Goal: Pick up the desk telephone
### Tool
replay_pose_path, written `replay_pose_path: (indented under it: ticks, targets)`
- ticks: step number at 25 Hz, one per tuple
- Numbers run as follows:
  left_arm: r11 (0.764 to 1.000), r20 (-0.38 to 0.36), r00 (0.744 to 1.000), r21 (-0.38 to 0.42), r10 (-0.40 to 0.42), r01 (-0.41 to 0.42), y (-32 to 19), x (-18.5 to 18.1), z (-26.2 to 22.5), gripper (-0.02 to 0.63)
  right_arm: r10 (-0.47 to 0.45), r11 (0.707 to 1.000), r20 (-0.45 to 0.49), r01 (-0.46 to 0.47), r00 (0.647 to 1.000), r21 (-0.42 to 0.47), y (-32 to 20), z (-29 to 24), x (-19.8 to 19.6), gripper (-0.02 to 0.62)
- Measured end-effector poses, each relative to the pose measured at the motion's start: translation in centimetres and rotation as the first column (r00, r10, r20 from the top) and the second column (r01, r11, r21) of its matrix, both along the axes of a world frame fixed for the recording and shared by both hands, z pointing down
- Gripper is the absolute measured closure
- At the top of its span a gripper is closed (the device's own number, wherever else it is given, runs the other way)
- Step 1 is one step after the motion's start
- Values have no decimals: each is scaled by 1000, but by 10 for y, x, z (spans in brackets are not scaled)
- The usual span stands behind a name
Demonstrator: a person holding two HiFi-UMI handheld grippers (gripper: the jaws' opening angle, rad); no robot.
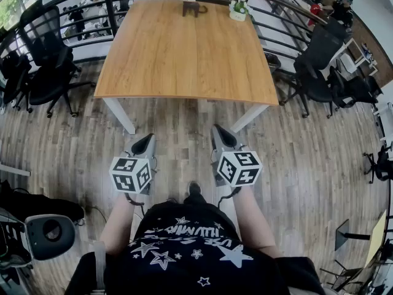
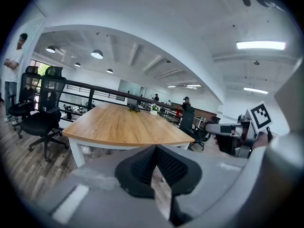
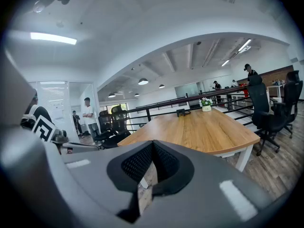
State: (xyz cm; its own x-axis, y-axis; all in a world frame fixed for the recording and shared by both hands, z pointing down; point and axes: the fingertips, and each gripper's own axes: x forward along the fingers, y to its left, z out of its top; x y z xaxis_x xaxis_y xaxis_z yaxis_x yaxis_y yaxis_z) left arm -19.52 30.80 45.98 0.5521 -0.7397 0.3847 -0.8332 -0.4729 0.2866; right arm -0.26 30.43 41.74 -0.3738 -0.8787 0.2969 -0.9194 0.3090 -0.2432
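The desk telephone point(image 1: 193, 8) is a small dark set at the far edge of the wooden table point(image 1: 184, 60). It also shows far off in the left gripper view as the telephone point(image 2: 133, 108) and in the right gripper view as the telephone point(image 3: 181, 112). My left gripper point(image 1: 149, 139) and right gripper point(image 1: 218, 131) hang side by side over the floor, short of the table's near edge and far from the phone. The left gripper point(image 2: 155, 148) is shut on nothing, and the right gripper point(image 3: 152, 146) is likewise shut and empty.
A potted plant point(image 1: 238, 11) in a white pot stands to the right of the phone. Black office chairs point(image 1: 43, 60) flank the table on the left, with more chairs point(image 1: 319, 66) on the right. A dark railing point(image 1: 80, 2) runs behind it. A person point(image 2: 12, 75) stands at the far left.
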Motion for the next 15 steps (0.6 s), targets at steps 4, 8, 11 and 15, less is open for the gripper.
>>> replay_pose_path:
  ticks: [4, 8, 11, 15]
  targets:
    - [1000, 4, 1000, 6, 7, -7, 4, 0, 0, 604, -8, 1000, -2, 8, 1000, -1, 5, 3, -4, 598]
    - [1000, 0, 1000, -1, -4, 4, 6, -5, 1, 604, -17, 1000, 4, 17, 1000, -1, 5, 3, -8, 597]
    - [1000, 1, 1000, -12, -10, 10, 9, -9, 5, 604, -24, 1000, 10, 24, 1000, -6, 6, 5, -12, 598]
    - [999, 5, 1000, -25, -20, 20, 13, -19, 10, 604, -30, 999, 16, 30, 999, -18, 8, 10, -18, 598]
